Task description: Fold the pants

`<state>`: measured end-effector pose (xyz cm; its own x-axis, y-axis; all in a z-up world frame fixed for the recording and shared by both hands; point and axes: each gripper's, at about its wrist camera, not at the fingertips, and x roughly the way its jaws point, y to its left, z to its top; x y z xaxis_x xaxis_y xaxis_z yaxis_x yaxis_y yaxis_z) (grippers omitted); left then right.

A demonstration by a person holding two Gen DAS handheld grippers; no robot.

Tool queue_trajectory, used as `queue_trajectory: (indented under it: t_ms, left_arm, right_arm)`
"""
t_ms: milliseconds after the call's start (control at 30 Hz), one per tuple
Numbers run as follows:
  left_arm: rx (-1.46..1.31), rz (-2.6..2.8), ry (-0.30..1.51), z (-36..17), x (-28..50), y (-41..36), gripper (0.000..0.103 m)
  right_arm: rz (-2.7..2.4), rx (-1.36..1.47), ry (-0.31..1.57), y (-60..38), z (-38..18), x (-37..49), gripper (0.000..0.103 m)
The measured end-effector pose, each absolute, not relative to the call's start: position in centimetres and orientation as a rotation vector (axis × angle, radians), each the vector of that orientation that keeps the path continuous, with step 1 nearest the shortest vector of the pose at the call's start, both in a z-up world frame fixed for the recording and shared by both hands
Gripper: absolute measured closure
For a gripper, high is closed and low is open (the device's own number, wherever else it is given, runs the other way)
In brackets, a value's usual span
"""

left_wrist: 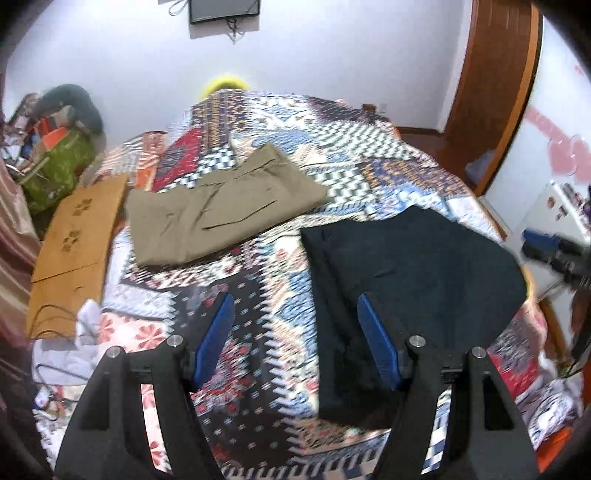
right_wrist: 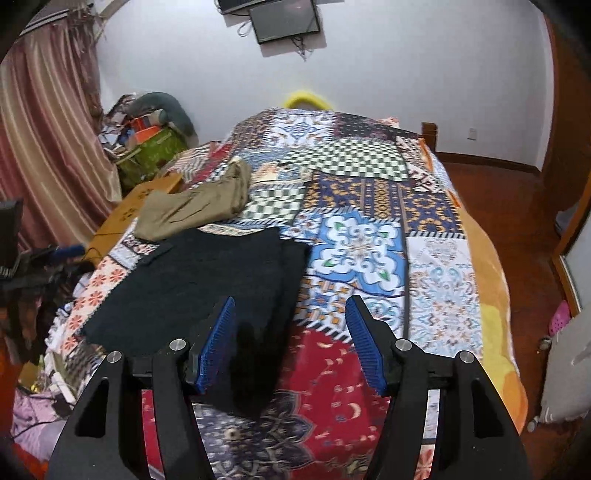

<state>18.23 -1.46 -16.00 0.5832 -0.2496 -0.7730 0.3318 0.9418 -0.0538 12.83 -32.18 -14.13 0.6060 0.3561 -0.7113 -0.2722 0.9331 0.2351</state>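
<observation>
both grippers [left_wrist: 295, 314] [right_wrist: 291, 317] gape empty above folded black pants [left_wrist: 413, 266].

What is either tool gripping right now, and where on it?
Nothing. The left tool and right tool are both open above the bed; the black pants and khaki pants lie untouched on the quilt.

No readable text, brand, number or sign anywhere in either view. Only unlettered cut-out motifs on the cardboard box [left_wrist: 79, 236] beside the left edge of the bed, four-lobed shapes rather than letters. Pale markings on the green bag [left_wrist: 59, 170] beyond that box, too blurred to make out. Dark, blank screen [right_wrist: 286, 20] on the wall above the head of the bed.
</observation>
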Motion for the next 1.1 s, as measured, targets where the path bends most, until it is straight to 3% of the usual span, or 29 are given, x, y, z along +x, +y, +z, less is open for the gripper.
queue_trajectory:
  t_ms: [100, 300, 500, 700, 733, 800, 1100]
  left_arm:
    - [0.095, -0.408, 0.908, -16.7, 19.2, -3.3, 0.036]
    - [0.065, -0.513, 1.054, -21.1, 21.3, -6.9, 0.067]
    - [0.067, -0.559, 1.039, -21.0, 21.9, -7.6, 0.076]
    - [0.111, -0.524, 0.962, -18.6, 22.6, -7.6, 0.096]
    - [0.128, -0.509, 0.935, -18.1, 22.7, -7.7, 0.103]
    - [0.165, -0.479, 0.892, -17.5, 23.0, -7.6, 0.103]
    - [0.055, -0.467, 1.035, -20.1, 24.5, -5.5, 0.102]
  right_arm:
    - [0.398, 0.109, 0.855, -31.2, -14.6, 12.5, 0.045]
    - [0.455, 0.137, 0.911, -30.1, -16.7, 12.7, 0.047]
    - [0.496, 0.191, 0.928, -30.2, -17.5, 12.7, 0.061]
    - [0.509, 0.171, 0.908, -29.8, -17.2, 12.4, 0.071]
    - [0.511, 0.163, 0.906, -29.8, -17.1, 12.5, 0.075]
    - [0.517, 0.151, 0.901, -29.8, -17.1, 12.5, 0.075]
    - [0.514, 0.168, 0.920, -30.0, -18.0, 12.7, 0.076]
